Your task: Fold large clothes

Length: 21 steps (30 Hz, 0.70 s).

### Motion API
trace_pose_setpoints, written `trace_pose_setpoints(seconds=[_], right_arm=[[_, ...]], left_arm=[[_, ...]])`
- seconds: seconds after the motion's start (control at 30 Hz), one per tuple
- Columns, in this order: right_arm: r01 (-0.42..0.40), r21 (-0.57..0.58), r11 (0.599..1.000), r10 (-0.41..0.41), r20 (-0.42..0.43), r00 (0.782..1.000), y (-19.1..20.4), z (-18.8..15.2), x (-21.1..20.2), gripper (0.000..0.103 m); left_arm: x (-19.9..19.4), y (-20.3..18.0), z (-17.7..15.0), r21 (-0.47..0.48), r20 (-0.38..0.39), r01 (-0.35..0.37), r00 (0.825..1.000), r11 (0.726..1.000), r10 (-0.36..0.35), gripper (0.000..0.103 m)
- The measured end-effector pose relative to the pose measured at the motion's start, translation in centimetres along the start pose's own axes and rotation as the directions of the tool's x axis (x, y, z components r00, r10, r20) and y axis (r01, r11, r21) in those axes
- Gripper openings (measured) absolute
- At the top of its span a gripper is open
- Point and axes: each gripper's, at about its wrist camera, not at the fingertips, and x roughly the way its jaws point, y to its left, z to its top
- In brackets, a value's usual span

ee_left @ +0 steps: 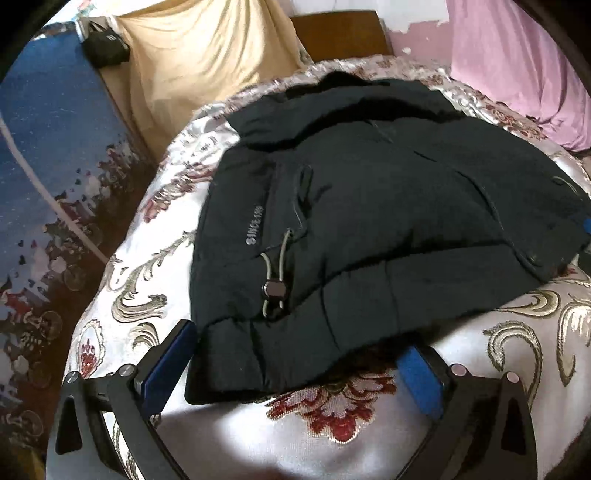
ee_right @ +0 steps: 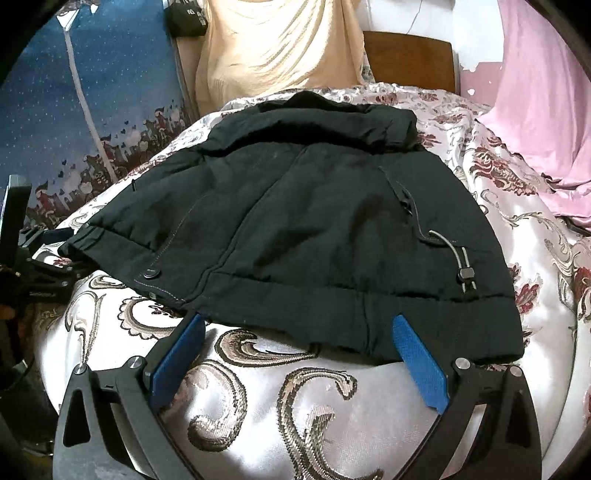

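A black padded jacket (ee_left: 369, 206) lies folded into a compact bundle on the floral satin bedspread (ee_left: 332, 435), collar at the far end. A grey drawstring with a toggle (ee_left: 273, 288) rests on its near left part. My left gripper (ee_left: 299, 338) is open, and the jacket's near hem corner lies between its blue pads (ee_left: 170, 369). In the right wrist view the same jacket (ee_right: 295, 221) spreads across the middle, with its toggle (ee_right: 466, 275) on the right. My right gripper (ee_right: 299, 319) is open at the hem, its blue pads (ee_right: 421, 365) on either side, holding nothing.
A beige cloth (ee_left: 192, 66) hangs over something behind the bed, beside a wooden headboard (ee_left: 340, 33). A pink fabric (ee_left: 517, 74) lies at the far right. A blue starry hanging (ee_left: 48, 129) covers the left side. Black gear (ee_right: 22, 258) shows at the right wrist view's left edge.
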Motion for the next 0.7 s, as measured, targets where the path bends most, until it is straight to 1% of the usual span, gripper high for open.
trace_pose_setpoints(seconds=[0.1,0.2,0.27,0.3,0.37,0.4,0.43,0.47,0.5,0.53,0.57,0.63,0.67,0.7], right_arm=[[-0.017,-0.046,0.999,0.014,-0.072,0.997,0.1,1.0,0.6,0.1],[-0.047,-0.097,0.994,0.03,-0.174,0.984,-0.5,2.5,1.2,0.1],[-0.029,-0.146,0.989,-0.005,-0.227,0.974,-1.2,3.3,1.4,0.1],[-0.009,-0.182,0.983,-0.038,-0.255,0.966,-1.4,3.6,1.5,0.1],[0.023,-0.277,0.961,-0.11,-0.301,0.947,-1.7,3.8,1.8,0.1],[0.021,-0.299,0.954,-0.121,-0.321,0.939,-1.7,4.0,1.9,0.1],[0.013,-0.331,0.944,-0.139,-0.36,0.923,-1.9,4.1,2.4,0.1],[0.012,-0.361,0.932,-0.161,-0.387,0.908,-1.9,4.2,2.8,0.1],[0.012,-0.393,0.92,-0.185,-0.404,0.896,-1.8,4.2,3.2,0.1],[0.009,-0.42,0.907,-0.2,-0.413,0.889,-1.7,4.3,3.6,0.1],[0.014,-0.443,0.896,-0.219,-0.414,0.883,-1.5,4.7,4.0,0.1],[0.053,-0.501,0.864,-0.282,-0.395,0.874,-1.2,5.1,4.8,0.1],[0.057,-0.514,0.856,-0.291,-0.387,0.875,-1.0,5.3,5.0,0.1],[0.07,-0.517,0.853,-0.295,-0.367,0.882,-0.8,5.4,5.3,0.1]], left_arm=[[-0.7,-0.5,-0.3,0.022,0.067,-0.065,0.996,0.998,0.063,0.103],[-1.5,-1.0,-0.1,0.06,0.12,-0.111,0.987,0.992,0.103,0.101],[-2.1,-1.3,0.1,0.086,0.152,-0.125,0.982,0.988,0.111,0.098],[-2.3,-1.4,0.2,0.097,0.166,-0.129,0.98,0.987,0.112,0.095],[-2.6,-1.4,0.5,0.112,0.182,-0.121,0.978,0.986,0.099,0.089],[-2.5,-1.3,0.6,0.115,0.183,-0.113,0.979,0.987,0.091,0.085],[-2.5,-1.4,0.7,0.116,0.182,-0.104,0.98,0.988,0.082,0.08],[-2.5,-1.3,0.8,0.115,0.178,-0.087,0.982,0.99,0.065,0.077],[-2.3,-1.2,0.9,0.112,0.172,-0.071,0.984,0.991,0.051,0.071],[-2.1,-1.0,1.0,0.102,0.163,-0.052,0.986,0.993,0.035,0.067],[-1.8,-0.8,1.0,0.092,0.152,-0.033,0.988,0.995,0.019,0.065],[-1.3,-0.3,1.1,0.068,0.127,0.005,0.992,0.998,-0.014,0.052],[-0.9,-0.1,1.1,0.056,0.115,0.016,0.993,0.998,-0.022,0.049],[-0.6,-0.1,1.1,0.045,0.107,0.02,0.994,0.999,-0.025,0.045]])
